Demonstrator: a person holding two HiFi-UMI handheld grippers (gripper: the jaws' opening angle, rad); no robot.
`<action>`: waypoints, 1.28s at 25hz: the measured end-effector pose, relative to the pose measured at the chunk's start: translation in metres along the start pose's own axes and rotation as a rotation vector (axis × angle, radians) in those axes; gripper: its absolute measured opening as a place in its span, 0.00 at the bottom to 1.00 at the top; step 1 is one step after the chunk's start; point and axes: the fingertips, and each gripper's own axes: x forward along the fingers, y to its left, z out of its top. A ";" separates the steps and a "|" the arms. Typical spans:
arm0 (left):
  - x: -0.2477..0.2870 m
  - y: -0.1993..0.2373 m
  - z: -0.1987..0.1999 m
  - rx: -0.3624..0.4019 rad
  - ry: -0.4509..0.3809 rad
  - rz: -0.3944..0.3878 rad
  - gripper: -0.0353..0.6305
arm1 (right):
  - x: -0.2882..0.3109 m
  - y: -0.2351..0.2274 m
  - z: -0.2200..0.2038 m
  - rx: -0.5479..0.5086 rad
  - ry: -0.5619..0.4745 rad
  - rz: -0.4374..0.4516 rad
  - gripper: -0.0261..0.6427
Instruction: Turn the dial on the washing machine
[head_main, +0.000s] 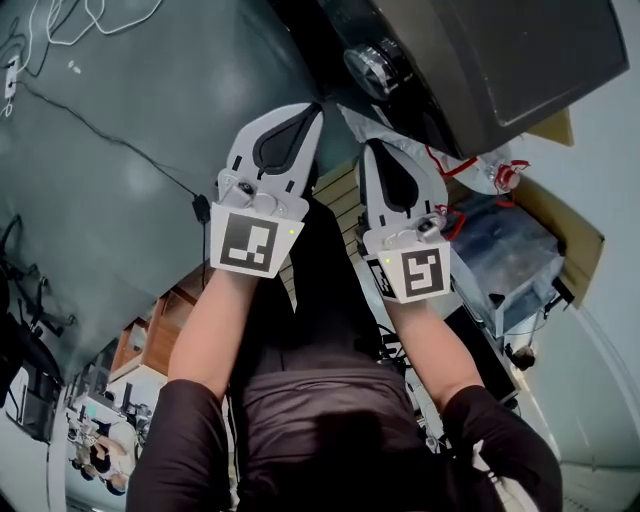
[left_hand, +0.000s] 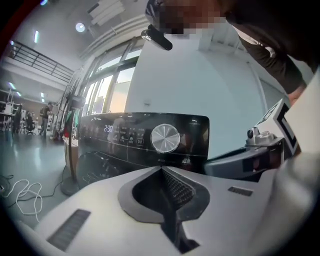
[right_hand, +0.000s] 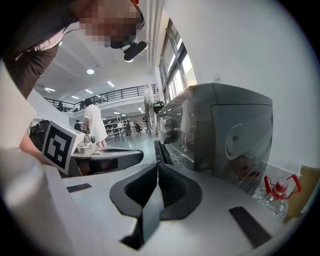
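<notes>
The washing machine (head_main: 500, 60) is dark grey, with a black control panel (left_hand: 125, 135) and a round silver dial (left_hand: 165, 138) right of a lit display. In the head view the dial (head_main: 372, 68) sits at the machine's near corner. My left gripper (left_hand: 161, 169) is shut and empty, short of the dial and pointing just below it. My right gripper (right_hand: 158, 165) is also shut with nothing between its jaws. It is beside the left one and sees the machine (right_hand: 225, 135) from the side. Both grippers (head_main: 318, 108) (head_main: 368, 148) are held apart from the machine.
White cables (left_hand: 22, 192) lie on the grey floor at left. Bottles with red caps (right_hand: 280, 192) and a clear plastic box (head_main: 510, 260) stand to the right of the machine. A standing fan (right_hand: 150, 112) and people are far back in the hall.
</notes>
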 end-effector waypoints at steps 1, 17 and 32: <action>0.000 0.001 -0.002 0.005 0.000 0.008 0.08 | 0.001 0.000 -0.001 -0.005 0.000 -0.004 0.08; -0.037 0.000 -0.010 -0.152 0.162 -0.054 0.08 | -0.022 0.000 0.030 -0.054 -0.023 -0.110 0.08; -0.116 -0.015 0.215 -0.212 -0.051 -0.438 0.08 | -0.123 0.042 0.190 -0.148 -0.088 -0.152 0.08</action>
